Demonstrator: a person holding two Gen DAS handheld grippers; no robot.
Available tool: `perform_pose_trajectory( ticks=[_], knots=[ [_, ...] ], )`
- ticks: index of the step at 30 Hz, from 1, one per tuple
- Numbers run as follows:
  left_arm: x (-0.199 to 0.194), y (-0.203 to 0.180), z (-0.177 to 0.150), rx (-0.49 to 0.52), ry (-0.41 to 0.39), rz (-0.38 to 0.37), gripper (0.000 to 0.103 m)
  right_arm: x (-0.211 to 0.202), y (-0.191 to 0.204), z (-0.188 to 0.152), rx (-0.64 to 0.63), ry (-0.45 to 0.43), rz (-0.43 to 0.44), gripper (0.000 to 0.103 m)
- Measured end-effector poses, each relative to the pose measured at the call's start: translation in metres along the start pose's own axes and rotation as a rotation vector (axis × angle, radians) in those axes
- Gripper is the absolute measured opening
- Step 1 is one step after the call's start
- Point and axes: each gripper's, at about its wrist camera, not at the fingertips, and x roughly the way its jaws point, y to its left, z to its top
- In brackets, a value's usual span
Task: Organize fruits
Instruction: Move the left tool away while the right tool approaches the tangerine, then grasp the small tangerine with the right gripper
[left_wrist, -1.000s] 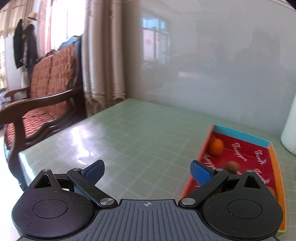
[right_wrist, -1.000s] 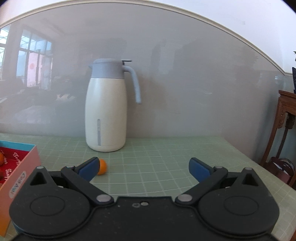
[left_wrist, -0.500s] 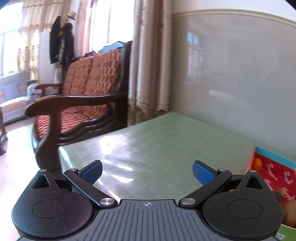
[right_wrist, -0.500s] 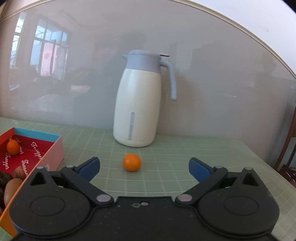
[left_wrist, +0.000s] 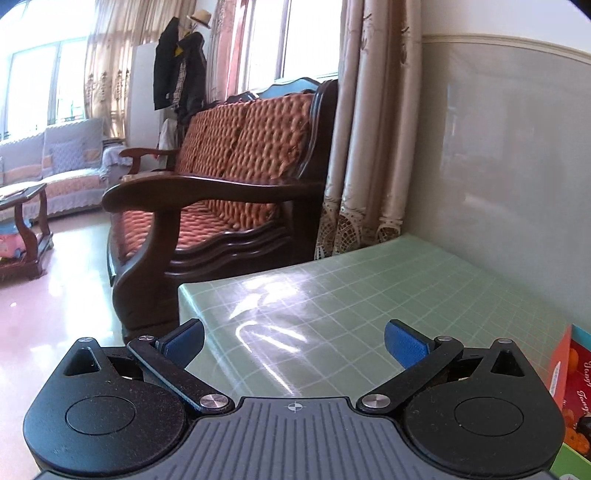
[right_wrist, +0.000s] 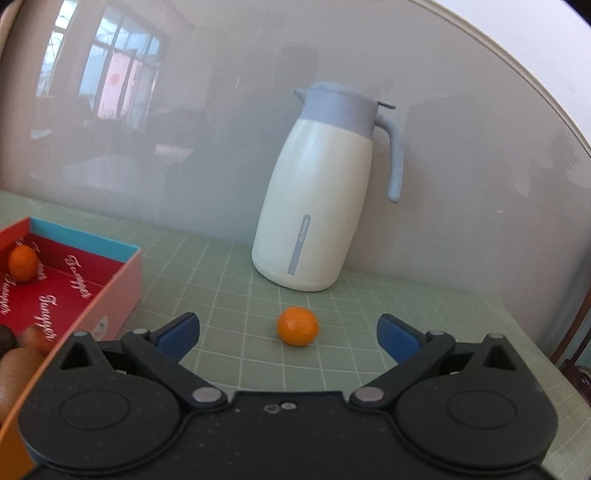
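Note:
A small orange (right_wrist: 297, 325) lies on the green grid mat, just beyond my right gripper (right_wrist: 288, 336) and between the lines of its fingers. That gripper is open and holds nothing. To its left stands a red box (right_wrist: 110, 295) with a blue far wall; inside are another orange (right_wrist: 23, 263) and brown fruits (right_wrist: 18, 369) at the near end. My left gripper (left_wrist: 294, 341) is open and empty over the table's left end, with only a sliver of the red box (left_wrist: 559, 369) at the right edge of its view.
A cream jug (right_wrist: 317, 218) with a grey lid and handle stands against the wall behind the loose orange. The table's left edge (left_wrist: 184, 295) drops off beside a dark wooden bench (left_wrist: 229, 192) with orange cushions. Curtains (left_wrist: 369, 147) hang at the corner.
The left gripper has swung left, so the red box slid almost out of its view and the bench came in. The right gripper also swung left, centring the loose orange between its fingers.

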Motion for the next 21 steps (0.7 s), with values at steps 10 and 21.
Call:
perform_pose_trajectory(
  ticks=[10, 21],
  knots=[
    [-0.001, -0.007, -0.003, 0.041, -0.005, -0.011, 0.103, 0.059, -0.005, 0.005, 0.023, 0.123, 0.007, 0.099],
    [0.0, -0.023, -0.004, 0.076, 0.015, -0.026, 0.103, 0.109, -0.034, 0.0, 0.232, 0.267, 0.131, 0.071]
  ],
)
